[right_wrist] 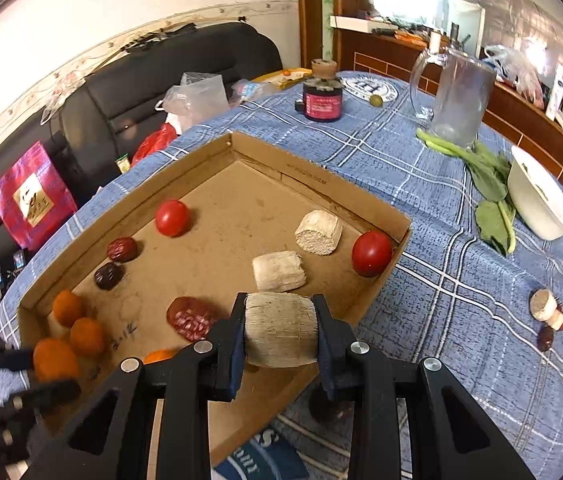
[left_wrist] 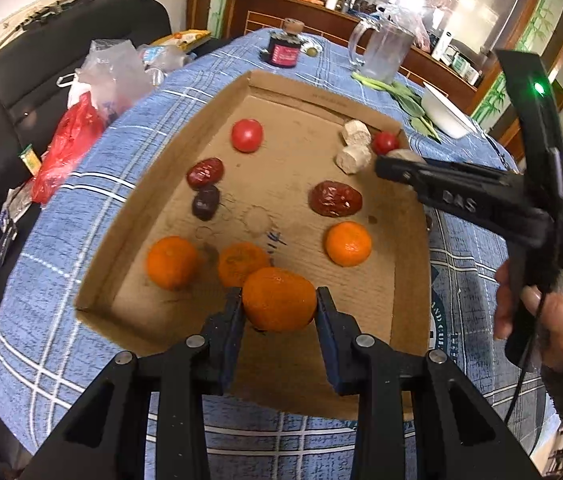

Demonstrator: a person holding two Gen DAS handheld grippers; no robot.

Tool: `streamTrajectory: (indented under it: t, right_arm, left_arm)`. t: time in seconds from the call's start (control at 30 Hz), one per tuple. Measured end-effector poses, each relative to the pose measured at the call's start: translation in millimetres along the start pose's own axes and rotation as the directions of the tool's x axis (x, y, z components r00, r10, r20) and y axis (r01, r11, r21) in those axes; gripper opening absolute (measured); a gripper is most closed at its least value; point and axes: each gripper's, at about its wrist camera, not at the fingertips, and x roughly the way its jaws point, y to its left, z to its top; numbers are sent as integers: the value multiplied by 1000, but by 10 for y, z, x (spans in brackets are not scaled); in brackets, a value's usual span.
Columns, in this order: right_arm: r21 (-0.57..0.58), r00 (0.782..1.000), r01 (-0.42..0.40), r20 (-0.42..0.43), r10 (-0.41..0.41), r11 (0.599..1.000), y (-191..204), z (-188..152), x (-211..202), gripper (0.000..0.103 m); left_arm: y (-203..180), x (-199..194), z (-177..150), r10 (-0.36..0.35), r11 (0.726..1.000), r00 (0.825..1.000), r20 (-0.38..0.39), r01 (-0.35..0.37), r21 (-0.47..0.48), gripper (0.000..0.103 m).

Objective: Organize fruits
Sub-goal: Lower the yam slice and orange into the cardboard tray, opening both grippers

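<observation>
Matt brown cardboard tray [left_wrist: 121,240], woven blue checked cloth [right_wrist: 441,280], glossy tomatoes [right_wrist: 371,253], clear glass mug [right_wrist: 457,100].

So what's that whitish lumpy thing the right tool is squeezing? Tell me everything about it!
The pale chunk is a short, stubby cylinder, cream-coloured with fine fibrous streaks, like a cut piece of stalk. It lies sideways, its ends clamped between the right tool's fingers, over the cardboard tray's near side. Two similar pieces lie in the tray.

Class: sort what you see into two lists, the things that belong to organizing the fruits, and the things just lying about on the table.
Job in hand: cardboard tray; mandarin in the left gripper; pale cut chunk in the right gripper; tomatoes; red dates.

Lying about: glass pitcher; dark jar; white bowl; leafy greens; cork.
</observation>
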Motion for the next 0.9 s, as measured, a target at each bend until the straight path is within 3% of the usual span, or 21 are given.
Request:
streamTrajectory:
  t: [0.33, 0.9]
  right_arm:
    - [44, 1000, -18, -18, 19, 999, -3, -28, 209, 33]
    - [51, 1000, -26, -3, 26, 998, -14, -84, 85, 34]
  left_arm:
    - [-68, 136, -21, 10, 999, 1000, -17, -9, 34, 34]
    - [-72, 107, -103, 46, 999, 999, -16, -45, 29, 35]
